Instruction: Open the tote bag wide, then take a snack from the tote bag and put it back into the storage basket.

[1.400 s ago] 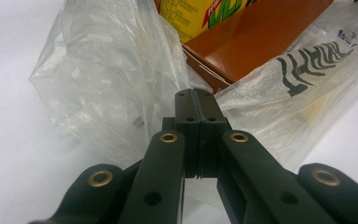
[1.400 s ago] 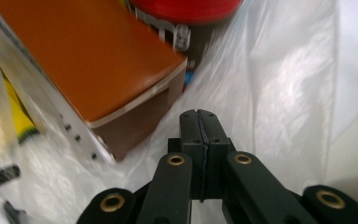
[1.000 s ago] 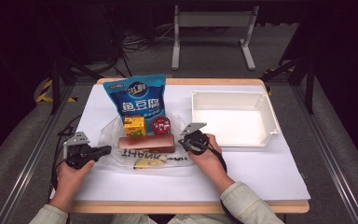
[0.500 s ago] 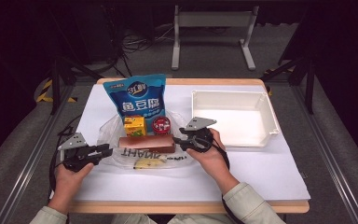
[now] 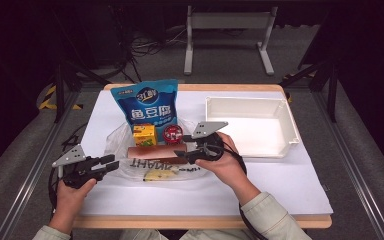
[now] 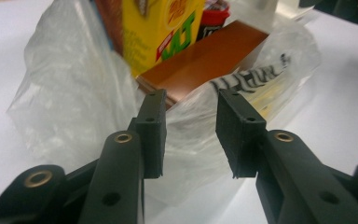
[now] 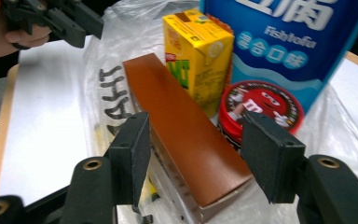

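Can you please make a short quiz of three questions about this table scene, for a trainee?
1. True or false: the right claw is open, one jaw on each side of the brown box.
2. The white tray holds: A) nothing B) the yellow carton C) the red tin.
3. Fill in: the left claw points at the clear plastic ____.

Key: 1 true; 2 A; 3 bag.

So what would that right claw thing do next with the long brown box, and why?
Probably close on it. The right gripper has its jaws open on either side of the near end of the brown box, which lies on the plastic bag, not yet gripped. The left gripper waits open at the bag's edge.
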Demonstrator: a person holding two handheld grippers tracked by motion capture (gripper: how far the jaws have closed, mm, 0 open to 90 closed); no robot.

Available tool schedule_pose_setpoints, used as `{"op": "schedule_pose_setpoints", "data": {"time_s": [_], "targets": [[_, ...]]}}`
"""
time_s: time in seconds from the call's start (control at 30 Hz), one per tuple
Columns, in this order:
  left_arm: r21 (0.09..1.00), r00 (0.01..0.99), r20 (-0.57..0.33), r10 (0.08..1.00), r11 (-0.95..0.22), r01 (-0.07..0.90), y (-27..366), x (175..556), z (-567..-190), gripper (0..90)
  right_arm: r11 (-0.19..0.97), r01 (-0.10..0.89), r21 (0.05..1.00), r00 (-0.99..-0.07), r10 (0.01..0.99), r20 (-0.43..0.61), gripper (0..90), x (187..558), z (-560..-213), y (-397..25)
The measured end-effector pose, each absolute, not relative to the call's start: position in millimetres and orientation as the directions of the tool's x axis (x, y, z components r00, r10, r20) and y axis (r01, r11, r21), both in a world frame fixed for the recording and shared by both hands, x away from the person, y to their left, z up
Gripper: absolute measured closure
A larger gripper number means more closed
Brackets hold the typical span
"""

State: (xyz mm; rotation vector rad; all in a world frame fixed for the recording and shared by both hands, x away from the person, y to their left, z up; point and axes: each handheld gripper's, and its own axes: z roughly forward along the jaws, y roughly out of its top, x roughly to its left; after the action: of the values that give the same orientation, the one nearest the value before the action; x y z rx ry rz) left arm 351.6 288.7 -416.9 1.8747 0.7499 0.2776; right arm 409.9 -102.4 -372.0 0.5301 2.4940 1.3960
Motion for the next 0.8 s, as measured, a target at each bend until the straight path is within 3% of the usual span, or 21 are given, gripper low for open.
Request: {"op": "schedule_pose_setpoints", "data": {"time_s": [0.23, 0.43, 0.8], "targets": [[0.914, 0.796, -0.122, 0.594, -0.246, 0.323, 287, 347, -412, 60.2, 0.527, 0.186, 0.83, -0.93, 0.366, -0.024, 42.0, 415, -362, -95], [0.928, 0.791, -0.105, 0.603, -0.226, 0.295, 290, 342, -409, 59.6, 0.545, 0.192, 0.816, -0.942, 0.335, -0.003, 35.8, 424, -354, -90], [0.928, 0.783, -0.095, 0.615, -0.23, 0.293, 292, 337, -408, 59.0, 0.605, 0.217, 0.766, -0.952, 0.306, 0.028, 35.6, 440, -349, -74]]}}
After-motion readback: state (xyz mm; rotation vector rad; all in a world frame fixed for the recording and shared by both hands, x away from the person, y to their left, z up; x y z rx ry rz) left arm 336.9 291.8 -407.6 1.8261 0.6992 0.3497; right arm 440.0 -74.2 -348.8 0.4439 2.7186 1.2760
